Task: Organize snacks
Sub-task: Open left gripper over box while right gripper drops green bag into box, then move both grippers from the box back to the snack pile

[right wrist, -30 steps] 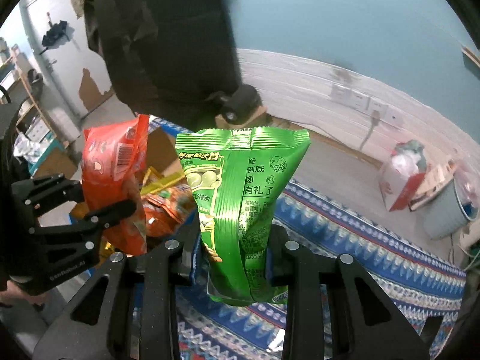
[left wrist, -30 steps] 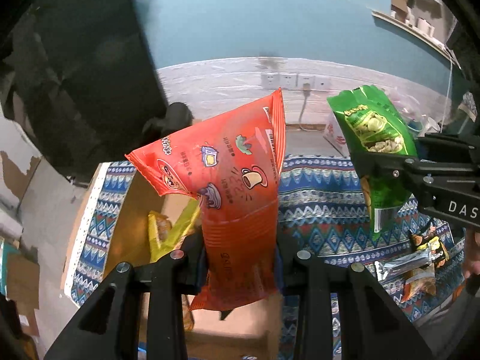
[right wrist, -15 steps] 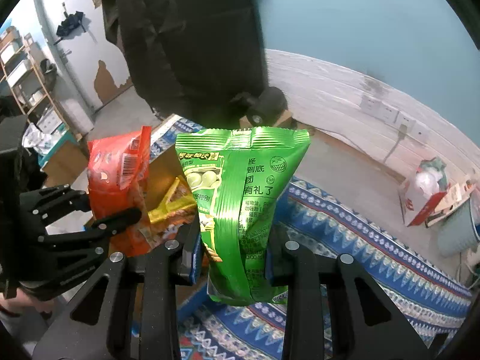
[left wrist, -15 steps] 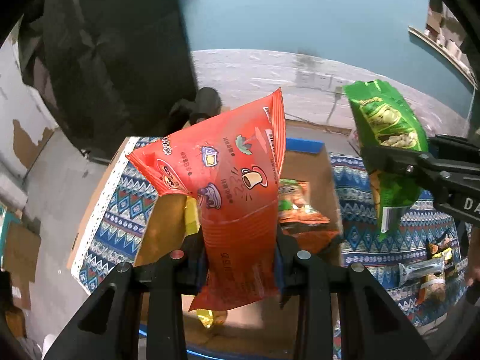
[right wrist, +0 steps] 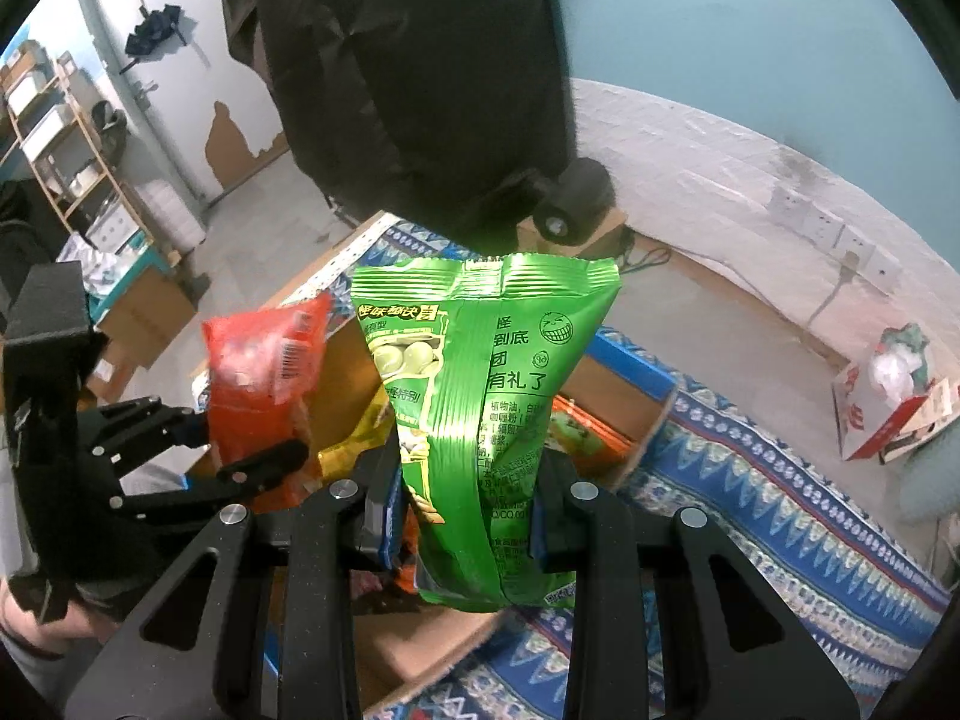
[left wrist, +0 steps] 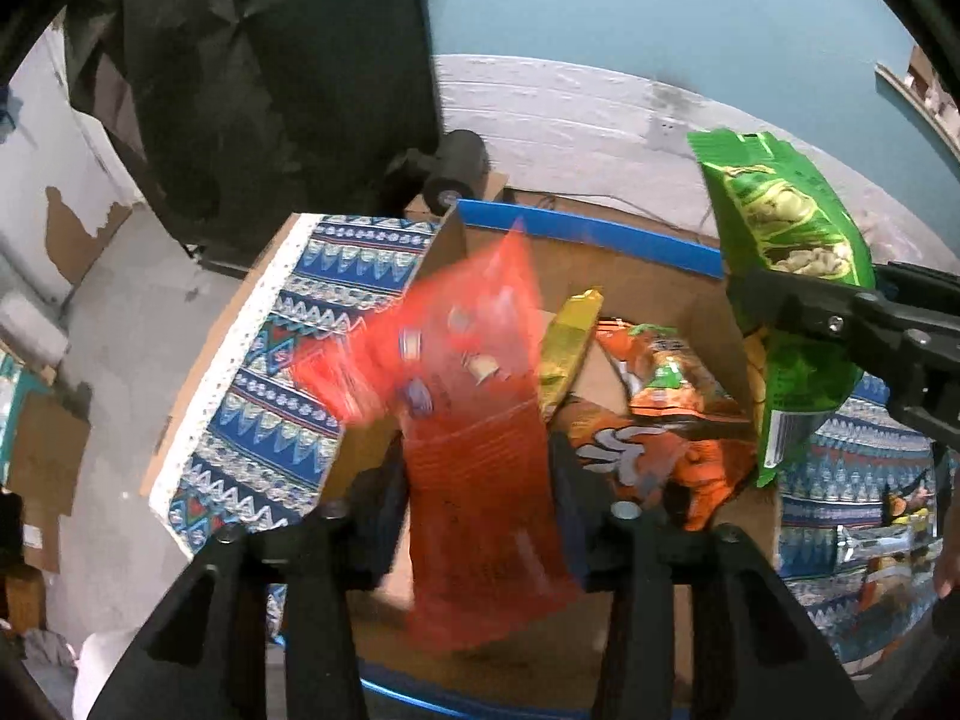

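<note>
Two held packets [left wrist: 480, 450] [right wrist: 480, 420] hang side by side above the box [left wrist: 600, 234] on the cloth [left wrist: 288, 372].

Smeared by motion in the left wrist view: red snack bag [left wrist: 474, 438], print unreadable, contact with left tool [left wrist: 480, 498] pads impossible to judge there. Hidden behind that bag: much of cardboard box [left wrist: 660, 276] floor. Covered by green snack bag [right wrist: 480, 420] in the right wrist view: right tool [right wrist: 468, 516] pads and most box contents. Too small to identify: wrappers [left wrist: 888, 540] on patterned cloth [left wrist: 312, 360], cut at right edge.
</note>
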Motion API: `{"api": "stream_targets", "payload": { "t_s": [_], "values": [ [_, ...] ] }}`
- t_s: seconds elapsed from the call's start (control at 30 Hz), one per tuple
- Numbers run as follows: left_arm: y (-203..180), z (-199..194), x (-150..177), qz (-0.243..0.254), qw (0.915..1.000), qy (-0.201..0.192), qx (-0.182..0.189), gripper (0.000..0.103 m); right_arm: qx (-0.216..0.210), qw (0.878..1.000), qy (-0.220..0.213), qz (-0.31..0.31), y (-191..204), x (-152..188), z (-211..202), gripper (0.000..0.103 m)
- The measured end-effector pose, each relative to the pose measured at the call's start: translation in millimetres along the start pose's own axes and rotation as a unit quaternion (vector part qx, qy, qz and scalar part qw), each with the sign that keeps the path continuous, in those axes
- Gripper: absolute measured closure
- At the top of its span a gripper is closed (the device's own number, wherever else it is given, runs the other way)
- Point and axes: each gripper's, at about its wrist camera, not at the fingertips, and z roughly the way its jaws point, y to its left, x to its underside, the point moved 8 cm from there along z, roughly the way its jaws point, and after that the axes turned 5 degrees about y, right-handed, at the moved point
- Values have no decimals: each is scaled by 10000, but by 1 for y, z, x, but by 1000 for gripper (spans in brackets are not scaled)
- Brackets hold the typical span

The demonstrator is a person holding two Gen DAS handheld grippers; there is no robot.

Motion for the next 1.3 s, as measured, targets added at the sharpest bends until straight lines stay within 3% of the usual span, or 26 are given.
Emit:
{"api": "stream_targets", "payload": {
  "t_s": [0.1, 0.5, 0.57, 0.6, 0.7, 0.97, 1.3],
  "values": [
    [4, -3, -1, -13, 9999, -40, -99, 43, -39, 10000, 43, 14, 5, -3, 9, 74],
    [17, -14, -2, -126, 9996, -142, -210, 34, -237, 9994, 262, 66, 18, -11, 37, 72],
    [18, -15, -2, -131, 9995, -144, -241, 32, -220, 9993, 273, 82, 18, -11, 40, 66],
    [18, -15, -3, -133, 9995, -145, -240, 32, -213, 9993, 281, 99, 18, -10, 40, 57],
    [18, -15, -3, -147, 9995, -120, -237, 31, -202, 9995, 206, 129, 18, -11, 35, 44],
    [6, -20, -3, -81, 9999, -137, -65, 30, -41, 10000, 5, 64, 8, -9, 5, 35],
    [-20, -29, -3, 165, 9997, -205, 25, 27, 328, 9994, 57, 85, -22, 15, -20, 34]
  ]
}}
